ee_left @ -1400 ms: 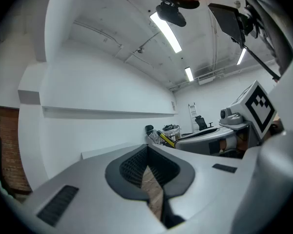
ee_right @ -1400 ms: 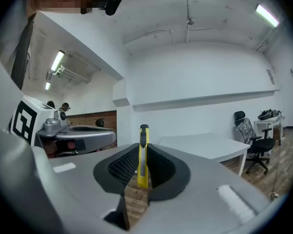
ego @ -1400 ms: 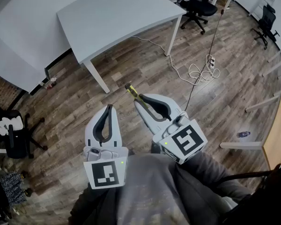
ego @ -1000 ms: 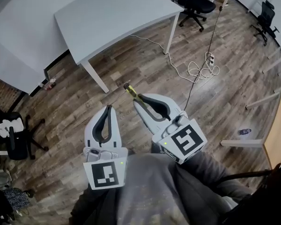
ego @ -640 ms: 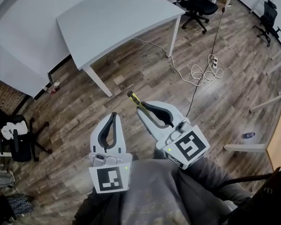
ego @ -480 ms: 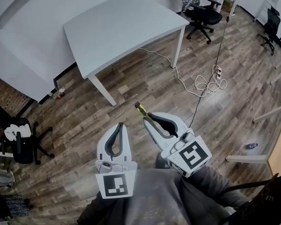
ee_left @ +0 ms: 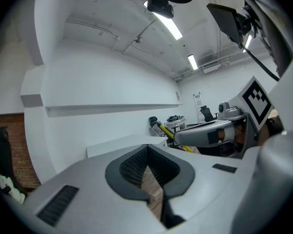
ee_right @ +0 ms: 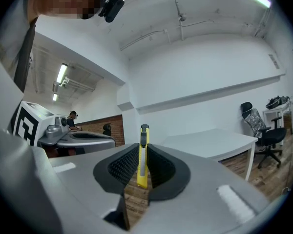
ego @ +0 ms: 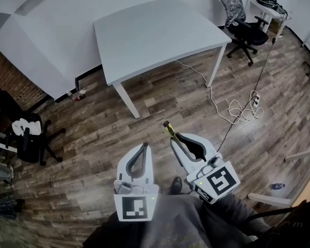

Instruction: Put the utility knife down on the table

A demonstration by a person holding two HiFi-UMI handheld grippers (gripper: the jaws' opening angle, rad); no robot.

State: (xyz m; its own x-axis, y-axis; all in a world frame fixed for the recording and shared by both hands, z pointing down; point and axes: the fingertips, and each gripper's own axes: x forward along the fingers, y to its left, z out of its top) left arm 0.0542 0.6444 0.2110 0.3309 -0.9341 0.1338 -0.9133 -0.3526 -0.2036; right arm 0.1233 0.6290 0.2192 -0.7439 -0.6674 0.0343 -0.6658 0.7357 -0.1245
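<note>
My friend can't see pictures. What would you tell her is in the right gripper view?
The right gripper is shut on a yellow utility knife, which sticks out past the dark jaw pads, away from the camera. Beyond it stand a white table and a black office chair on a wooden floor.

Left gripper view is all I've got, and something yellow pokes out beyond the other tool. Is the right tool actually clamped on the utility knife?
Observer: Yes. The right gripper view shows the right tool shut on the yellow utility knife, which stands upright between the pads.
Operator: Is it over the table?
Observer: No. In the head view the white table is ahead, and wood floor lies under the knife.
Operator: Anything on that floor?
Observer: A white cable runs to a power strip, right of the table.
</note>
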